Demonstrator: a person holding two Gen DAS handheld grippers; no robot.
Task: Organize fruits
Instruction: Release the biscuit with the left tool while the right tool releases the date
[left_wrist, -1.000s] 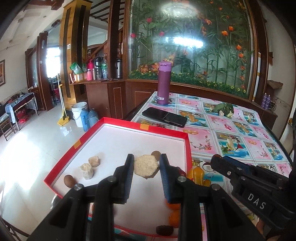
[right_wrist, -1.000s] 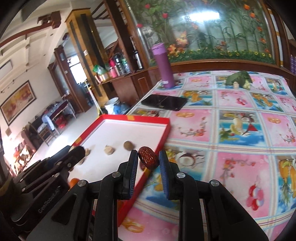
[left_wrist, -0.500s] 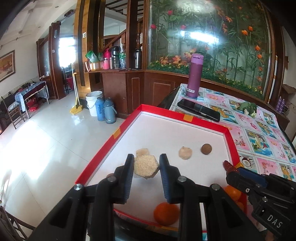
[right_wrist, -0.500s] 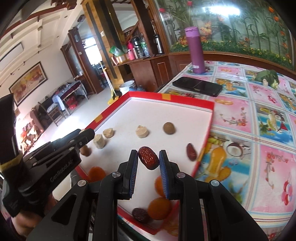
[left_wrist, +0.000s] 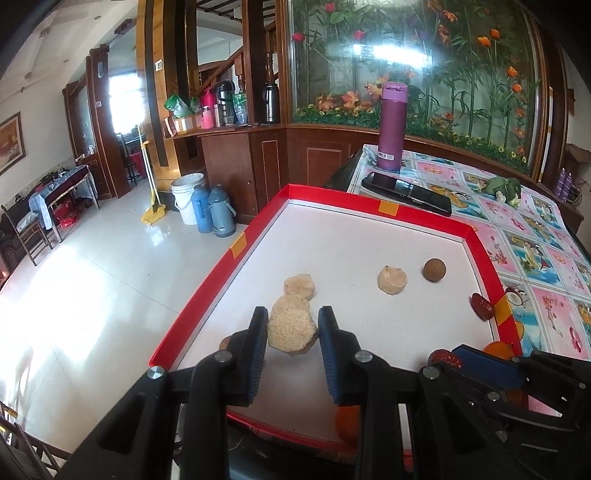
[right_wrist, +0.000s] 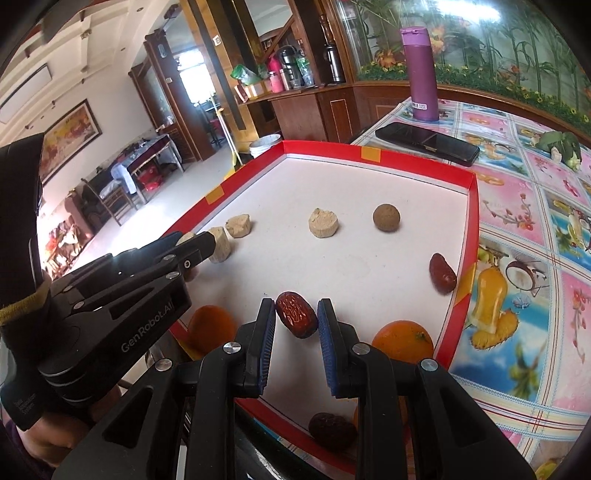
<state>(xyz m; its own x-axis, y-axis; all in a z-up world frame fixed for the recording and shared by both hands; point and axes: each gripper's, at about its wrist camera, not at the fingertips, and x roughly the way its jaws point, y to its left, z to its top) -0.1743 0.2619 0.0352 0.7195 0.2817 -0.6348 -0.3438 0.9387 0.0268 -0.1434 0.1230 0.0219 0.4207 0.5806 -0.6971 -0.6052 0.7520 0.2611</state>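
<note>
The left gripper (left_wrist: 292, 328) points down and forward, its two jaws closed on a pale cake (left_wrist: 291, 329) that sits between the blue pads (left_wrist: 258, 354). The right gripper (right_wrist: 296, 320) also tilts downward, with its jaws clamped on a red date (right_wrist: 296, 319). In the right wrist view the left gripper lies at the left side, and a dark sleeve with a yellowish cuff (right_wrist: 22, 310) is behind it.

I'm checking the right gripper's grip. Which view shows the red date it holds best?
The right wrist view: the red date sits whole between the right gripper pads. The left wrist view shows only its tip at that gripper's blue pad.
</note>
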